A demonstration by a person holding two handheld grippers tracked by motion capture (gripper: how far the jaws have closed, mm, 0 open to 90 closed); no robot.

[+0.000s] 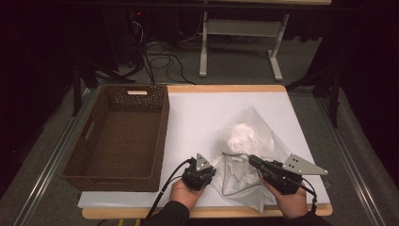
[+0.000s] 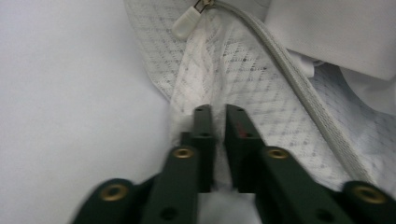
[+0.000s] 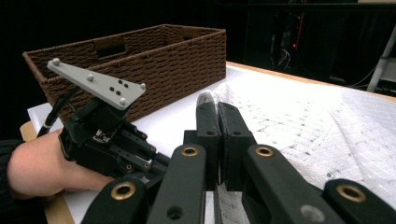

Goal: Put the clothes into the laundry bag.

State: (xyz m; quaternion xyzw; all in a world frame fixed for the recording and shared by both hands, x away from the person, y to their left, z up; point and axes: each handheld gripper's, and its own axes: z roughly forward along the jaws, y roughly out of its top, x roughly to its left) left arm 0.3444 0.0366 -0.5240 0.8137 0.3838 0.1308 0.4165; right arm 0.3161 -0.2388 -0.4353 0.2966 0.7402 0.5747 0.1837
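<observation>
While both grippers pinch its near edges, left gripper (image 1: 210, 170) and right gripper (image 1: 251, 160) clamped on mesh, the laundry bag (image 1: 247, 141) lies lengthwise away from the person, zipper opening (image 1: 237, 162) nearest.

The desk (image 1: 226, 88) has a wooden top with a white sheet (image 1: 197, 117) laid over it. Grey carpet (image 1: 56, 141) covers the floor on all sides. At 12 o'clock, a white-framed table (image 1: 240, 28) stands behind the desk. At 11 o'clock, black cables (image 1: 160, 61) lie looped on the floor. The surrounding room is dark.
</observation>
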